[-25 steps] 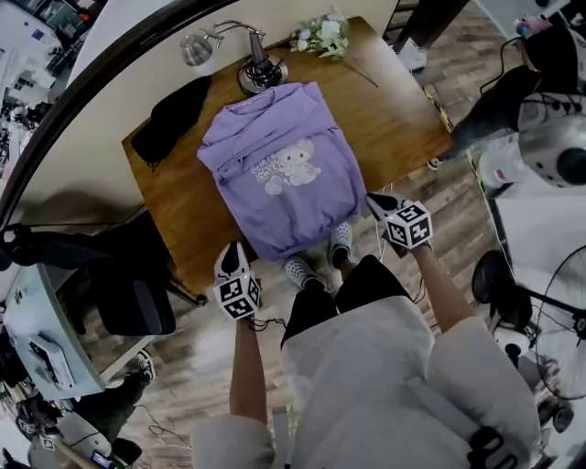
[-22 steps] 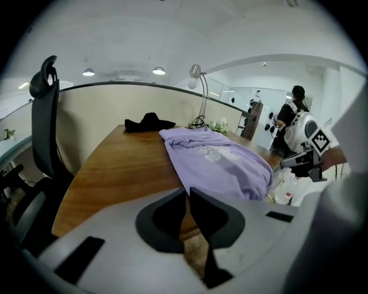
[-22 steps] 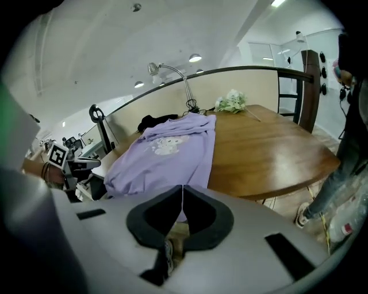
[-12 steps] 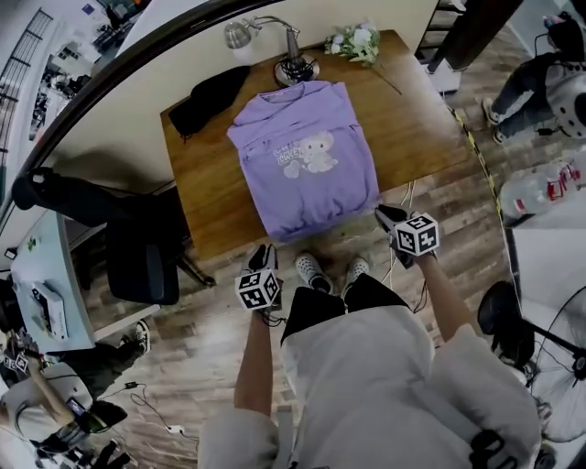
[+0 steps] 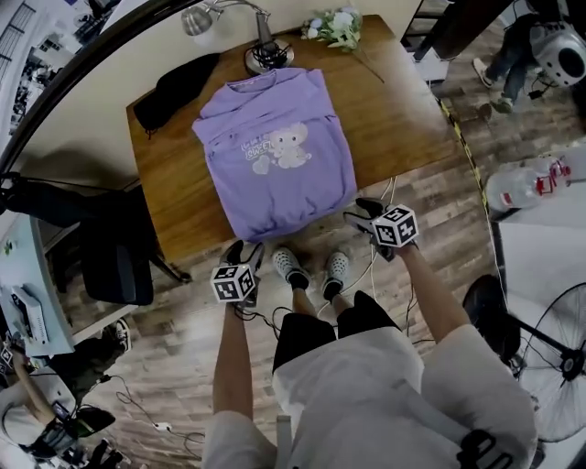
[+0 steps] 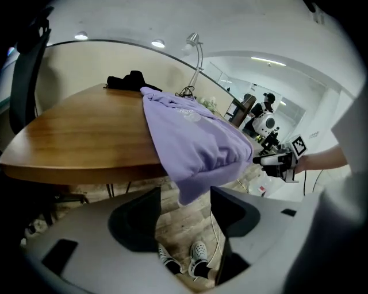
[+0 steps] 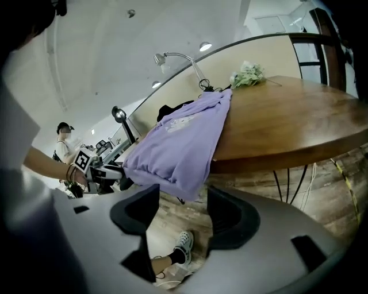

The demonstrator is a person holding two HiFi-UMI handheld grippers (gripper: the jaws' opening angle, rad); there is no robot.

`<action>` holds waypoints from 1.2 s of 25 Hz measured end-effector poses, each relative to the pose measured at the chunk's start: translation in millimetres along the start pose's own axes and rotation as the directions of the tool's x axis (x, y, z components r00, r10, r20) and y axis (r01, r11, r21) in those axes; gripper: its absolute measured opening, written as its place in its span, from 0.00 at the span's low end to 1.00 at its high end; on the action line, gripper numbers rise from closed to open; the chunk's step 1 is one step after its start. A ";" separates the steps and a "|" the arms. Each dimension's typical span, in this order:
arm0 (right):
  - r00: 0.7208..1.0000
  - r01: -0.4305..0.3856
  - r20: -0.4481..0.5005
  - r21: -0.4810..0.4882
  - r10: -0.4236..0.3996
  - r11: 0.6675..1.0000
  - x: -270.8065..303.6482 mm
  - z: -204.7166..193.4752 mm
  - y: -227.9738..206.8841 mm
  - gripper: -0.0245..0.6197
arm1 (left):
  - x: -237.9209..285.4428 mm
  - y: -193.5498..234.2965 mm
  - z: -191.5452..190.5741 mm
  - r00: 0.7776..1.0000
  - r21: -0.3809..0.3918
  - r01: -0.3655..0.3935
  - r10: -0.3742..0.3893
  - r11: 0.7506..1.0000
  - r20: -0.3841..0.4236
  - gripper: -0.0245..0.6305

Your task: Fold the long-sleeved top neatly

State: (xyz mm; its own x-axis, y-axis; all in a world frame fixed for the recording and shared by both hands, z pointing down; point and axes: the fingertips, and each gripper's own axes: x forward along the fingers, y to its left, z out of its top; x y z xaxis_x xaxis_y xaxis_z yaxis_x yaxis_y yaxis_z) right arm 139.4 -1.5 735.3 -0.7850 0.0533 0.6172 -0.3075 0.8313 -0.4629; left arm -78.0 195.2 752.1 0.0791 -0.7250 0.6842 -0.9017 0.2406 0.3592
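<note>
The purple long-sleeved top lies flat on the wooden table, print up, its hem hanging over the near edge. My left gripper is just below the hem's left corner. My right gripper is beside the right corner. Both sets of jaws are opening. In the left gripper view the top droops in front of the left gripper, not pressed by the pads. The right gripper view shows the top hanging ahead of the right gripper, also not gripped.
A desk lamp, a flower bunch and a black cloth sit at the table's far side. An office chair stands left. A fan and cables are on the floor to the right. The person's shoes are under the edge.
Both grippers have sunk and drawn in towards the hem's two corners at the table's near edge. The top lies as before.
</note>
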 end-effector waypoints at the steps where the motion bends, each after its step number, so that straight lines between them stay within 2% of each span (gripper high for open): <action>1: 1.000 -0.017 0.001 -0.004 0.017 1.000 6.4 0.5 0.3 0.48 | 3.8 -0.2 1.4 1.000 -0.004 0.015 -0.015 1.000 0.002 0.44; 3: 0.999 -0.046 -0.017 -0.029 0.045 0.999 18.6 -3.4 0.1 0.53 | 9.6 -2.4 2.9 0.999 -0.006 0.031 -0.031 0.999 0.005 0.44; 6: 0.995 -0.076 -0.070 -0.091 0.070 0.993 35.1 -11.1 -4.4 0.63 | 19.7 -1.4 4.1 1.000 -0.022 0.009 -0.009 1.000 0.001 0.44; 9: 0.993 -0.109 -0.054 -0.120 0.103 0.987 45.5 -3.9 -4.1 0.62 | 25.3 -1.5 9.4 1.000 -0.020 0.001 -0.001 1.000 0.025 0.44; 10: 0.992 -0.121 -0.035 -0.117 0.117 0.986 47.0 0.2 -2.6 0.58 | 24.2 -1.1 10.0 0.999 -0.014 -0.003 0.003 1.000 0.036 0.43; 12: 0.991 -0.136 -0.006 -0.112 0.137 0.984 45.8 5.5 -0.1 0.40 | 19.9 -1.1 9.9 0.998 0.000 -0.016 0.016 1.000 0.058 0.27; 14: 0.988 -0.154 0.006 -0.104 0.156 0.983 38.8 4.8 2.7 0.23 | 14.5 -3.9 8.8 0.997 0.010 -0.027 0.027 1.000 0.070 0.23; 18: 0.979 -0.195 0.049 -0.047 0.197 0.980 16.9 1.5 8.1 0.21 | -0.2 -13.8 7.2 0.994 -0.004 -0.027 0.027 1.000 0.109 0.16; 24: 0.948 -0.294 0.156 0.096 0.277 0.951 -18.4 14.0 20.9 0.19 | -26.7 -33.2 19.0 0.982 -0.038 -0.010 0.017 0.999 0.186 0.14; 30: 0.937 -0.311 0.192 0.084 0.291 0.947 -58.8 23.9 42.5 0.17 | -63.5 -65.0 22.8 0.976 -0.025 -0.024 0.029 0.999 0.218 0.14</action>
State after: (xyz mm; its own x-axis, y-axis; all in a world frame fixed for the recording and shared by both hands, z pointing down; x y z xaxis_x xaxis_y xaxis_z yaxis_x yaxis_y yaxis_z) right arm 159.6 17.4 664.1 -0.9286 0.1851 0.3217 -0.0926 0.7238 -0.6838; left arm -34.2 211.0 670.9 -0.0413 -0.8409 0.5396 -0.8924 0.2739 0.3585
